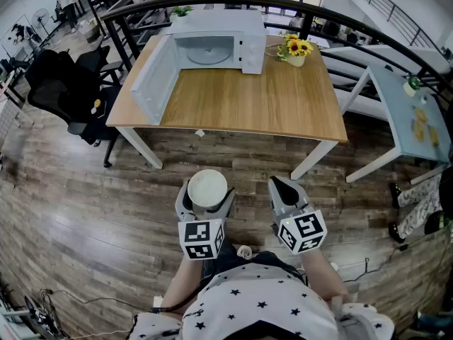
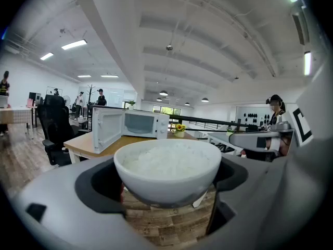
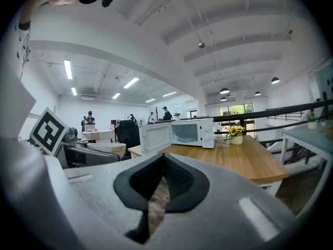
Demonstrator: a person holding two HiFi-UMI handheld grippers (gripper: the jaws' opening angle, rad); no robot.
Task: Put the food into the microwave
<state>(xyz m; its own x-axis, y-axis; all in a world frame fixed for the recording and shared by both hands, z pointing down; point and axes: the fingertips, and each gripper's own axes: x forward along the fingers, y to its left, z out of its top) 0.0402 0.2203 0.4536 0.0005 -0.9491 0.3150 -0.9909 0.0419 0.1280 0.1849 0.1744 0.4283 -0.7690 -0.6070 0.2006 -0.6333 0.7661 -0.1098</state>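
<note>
A white bowl of rice (image 1: 207, 187) sits clamped between the wide-spread jaws of the left claw (image 1: 206, 198) at lower centre of the head view, above the wood floor (image 1: 85, 190) and well short of the desk (image 1: 276, 101). Just right of it, the right claw (image 1: 282, 187) is clenched on nothing. At upper centre the microwave (image 1: 219, 42) stands on the desk, its door (image 1: 152, 76) swung open, a pot of sunflowers (image 1: 296, 48) beside it

Head cam looks steeply down; gripper views low, facing fwd (all share microwave (image 1: 212, 44), table (image 1: 269, 98)).
</note>
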